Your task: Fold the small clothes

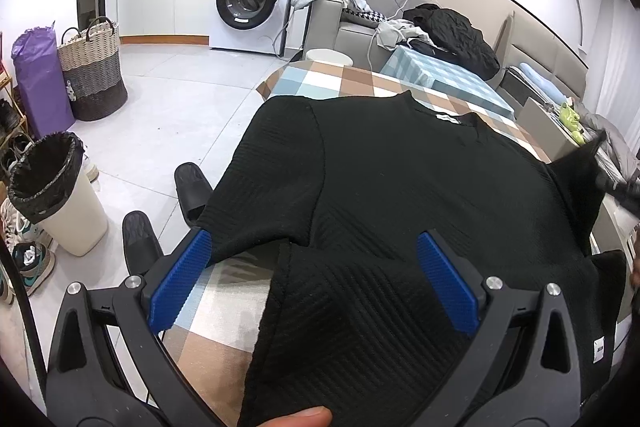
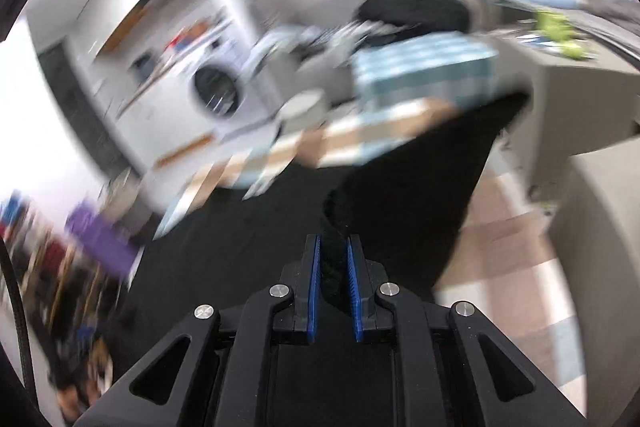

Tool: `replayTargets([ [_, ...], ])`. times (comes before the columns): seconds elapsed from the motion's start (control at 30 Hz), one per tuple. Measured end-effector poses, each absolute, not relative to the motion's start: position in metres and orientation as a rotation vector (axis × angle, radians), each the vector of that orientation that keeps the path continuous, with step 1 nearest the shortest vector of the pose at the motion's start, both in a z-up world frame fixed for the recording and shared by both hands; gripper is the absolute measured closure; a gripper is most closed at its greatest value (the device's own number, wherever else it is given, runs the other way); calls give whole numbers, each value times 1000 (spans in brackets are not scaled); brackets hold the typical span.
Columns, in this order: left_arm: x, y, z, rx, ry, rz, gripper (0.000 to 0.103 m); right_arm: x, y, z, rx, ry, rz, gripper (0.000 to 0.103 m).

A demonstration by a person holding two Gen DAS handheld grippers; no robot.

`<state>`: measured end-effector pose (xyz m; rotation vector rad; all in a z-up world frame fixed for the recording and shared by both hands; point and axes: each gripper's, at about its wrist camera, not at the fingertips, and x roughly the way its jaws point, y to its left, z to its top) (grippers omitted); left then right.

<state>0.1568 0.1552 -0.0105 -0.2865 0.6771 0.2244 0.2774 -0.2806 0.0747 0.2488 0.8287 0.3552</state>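
A black knit top (image 1: pixel 400 187) lies spread across the checked table (image 1: pixel 340 75). The right tongs (image 2: pixel 333 247) pinch a raised sleeve edge; the left tongs (image 1: pixel 312 259) hover wide open over the hem. A clean fold likely needs the sleeve drawn inward, flat and taut.

No legible text; neck tag (image 1: pixel 447 117) and washing machine (image 1: pixel 251 3) labels too small

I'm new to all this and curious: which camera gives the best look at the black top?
The left wrist view. There the black top lies spread over the checked table, sharp, with neckline and label visible. The right wrist view is motion-blurred and shows only a bunched fold pinched in the right gripper.
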Motion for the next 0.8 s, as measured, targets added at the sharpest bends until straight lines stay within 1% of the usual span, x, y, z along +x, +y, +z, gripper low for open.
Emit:
replayTargets([
  [0.07,157,159,-13,-296,683,230,1,278,-266,58,220,903,387,89],
  [0.17,157,166,-16,-320,692,236,1,283,-257,32,203,1024,399,80],
  [0.33,155,179,-21,-352,701,272,1,289,-267,18,261,1037,330,74],
  [0.4,154,190,-24,-388,708,296,1,292,-266,7,253,1076,315,69],
  [0.47,152,200,-27,-424,709,324,1,293,-259,-4,236,1127,312,69],
  [0.53,146,215,-30,-484,706,342,1,292,-258,-4,234,1112,308,67],
  [0.6,141,231,-35,-561,710,348,1,288,-254,0,255,1089,313,57],
  [0.73,136,267,-50,-754,752,365,2,278,-257,8,292,1049,324,55],
  [0.8,130,282,-58,-840,753,369,9,272,-260,12,318,1032,322,52],
])
